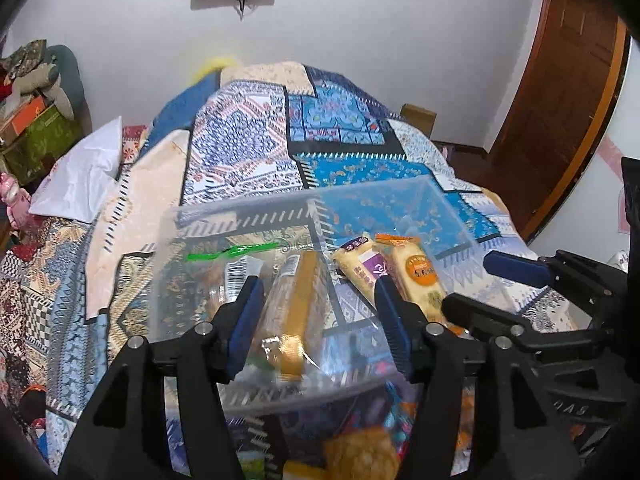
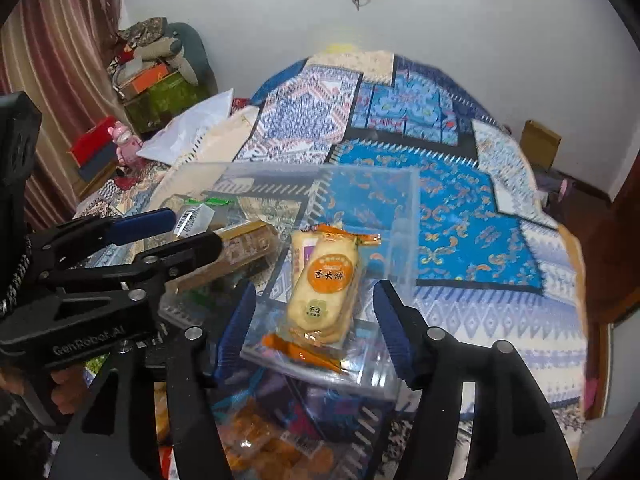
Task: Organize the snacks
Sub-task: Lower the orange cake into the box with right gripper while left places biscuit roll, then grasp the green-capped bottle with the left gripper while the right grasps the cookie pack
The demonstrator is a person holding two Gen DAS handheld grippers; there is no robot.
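A patterned quilt covers the bed, near a white wall. In the clear box, the cracker pack lies lengthwise, pointing away. Both the left tool and the right tool are open.

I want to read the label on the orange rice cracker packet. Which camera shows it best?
The right wrist view: the rice cracker packet faces the camera, its label unobstructed between the open fingers. In the left wrist view it lies angled, partly behind a finger.

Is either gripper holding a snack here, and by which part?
Nothing is held. The left gripper and right gripper are both open above the clear plastic bin.
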